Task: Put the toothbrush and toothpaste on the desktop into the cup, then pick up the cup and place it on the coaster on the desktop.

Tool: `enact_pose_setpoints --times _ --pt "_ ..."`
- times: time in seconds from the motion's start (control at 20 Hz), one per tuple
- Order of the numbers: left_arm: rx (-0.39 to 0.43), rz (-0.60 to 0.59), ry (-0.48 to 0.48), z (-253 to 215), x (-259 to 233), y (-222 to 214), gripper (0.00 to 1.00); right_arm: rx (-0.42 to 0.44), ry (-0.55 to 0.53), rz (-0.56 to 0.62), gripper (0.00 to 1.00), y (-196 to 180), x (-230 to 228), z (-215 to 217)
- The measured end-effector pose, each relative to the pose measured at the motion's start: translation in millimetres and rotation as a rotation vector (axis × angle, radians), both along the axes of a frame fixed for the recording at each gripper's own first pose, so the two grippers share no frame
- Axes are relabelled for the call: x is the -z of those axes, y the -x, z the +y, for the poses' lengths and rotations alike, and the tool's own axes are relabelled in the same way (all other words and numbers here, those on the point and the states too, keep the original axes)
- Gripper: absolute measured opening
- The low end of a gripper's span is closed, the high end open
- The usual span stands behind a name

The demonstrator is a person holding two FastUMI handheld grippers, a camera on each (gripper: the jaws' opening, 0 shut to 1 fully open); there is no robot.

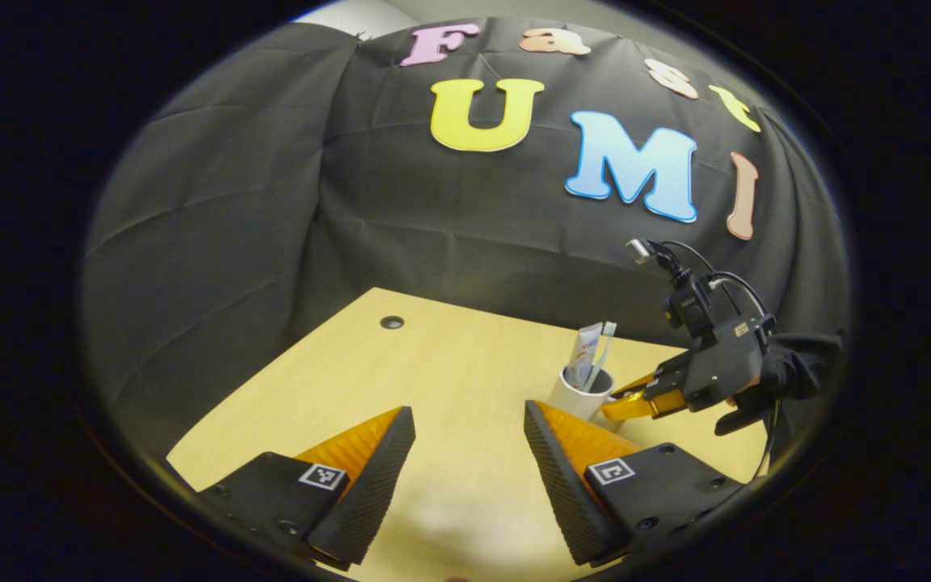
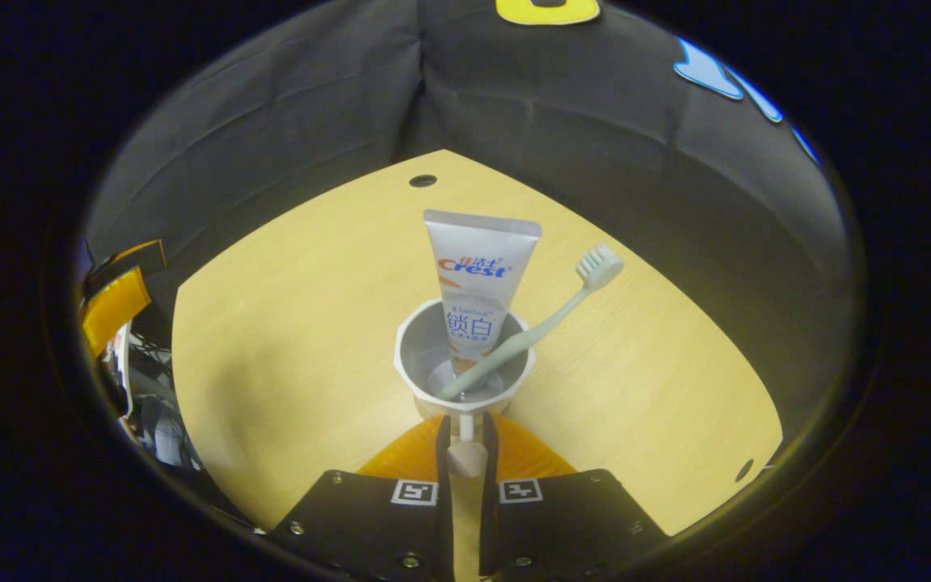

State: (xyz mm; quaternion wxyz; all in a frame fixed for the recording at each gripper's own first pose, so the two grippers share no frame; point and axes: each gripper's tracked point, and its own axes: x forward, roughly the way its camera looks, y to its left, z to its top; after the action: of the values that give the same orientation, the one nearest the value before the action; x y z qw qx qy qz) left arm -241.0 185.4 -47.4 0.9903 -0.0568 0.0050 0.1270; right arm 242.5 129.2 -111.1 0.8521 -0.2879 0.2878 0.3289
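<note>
A white cup (image 2: pixel 465 356) holds a toothpaste tube (image 2: pixel 478 275) standing upright and a pale green toothbrush (image 2: pixel 546 319) leaning right, bristles up. My right gripper (image 2: pixel 465 432) is shut on the cup's handle (image 2: pixel 465 427), which sits between its two fingers. In the left gripper view the cup (image 1: pixel 581 394) is at the right of the wooden desktop (image 1: pixel 433 380), with the right gripper (image 1: pixel 625 404) holding it from the right. My left gripper (image 1: pixel 465 453) hovers open over the desktop, nothing between its fingers. Whether the cup rests on the desk I cannot tell.
The desktop has a small round hole (image 1: pixel 391 322) near its far corner, also seen as a hole (image 2: pixel 423 180) in the right gripper view, and another hole (image 2: pixel 747 469) at the right edge. The black cloth wall (image 1: pixel 271 202) closes the far sides.
</note>
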Motion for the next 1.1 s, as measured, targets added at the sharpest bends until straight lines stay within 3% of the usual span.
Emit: enact_pose_setpoints --times 0.3,0.6,0.7,1.1 --pt "0.003 -0.005 -0.001 4 -1 9 0.93 0.033 -0.001 -0.008 0.12 0 6 1" --pt "0.027 -0.01 -0.011 -5 -3 14 0.93 0.04 0.024 -0.04 0.23 -2 1 3" --pt "0.033 -0.013 -0.01 -9 -4 15 0.93 0.047 0.002 -0.049 0.31 -1 -2 1" --pt "0.096 -0.04 -0.048 -49 -22 15 0.93 0.086 -0.086 -0.139 0.31 8 -24 -5"
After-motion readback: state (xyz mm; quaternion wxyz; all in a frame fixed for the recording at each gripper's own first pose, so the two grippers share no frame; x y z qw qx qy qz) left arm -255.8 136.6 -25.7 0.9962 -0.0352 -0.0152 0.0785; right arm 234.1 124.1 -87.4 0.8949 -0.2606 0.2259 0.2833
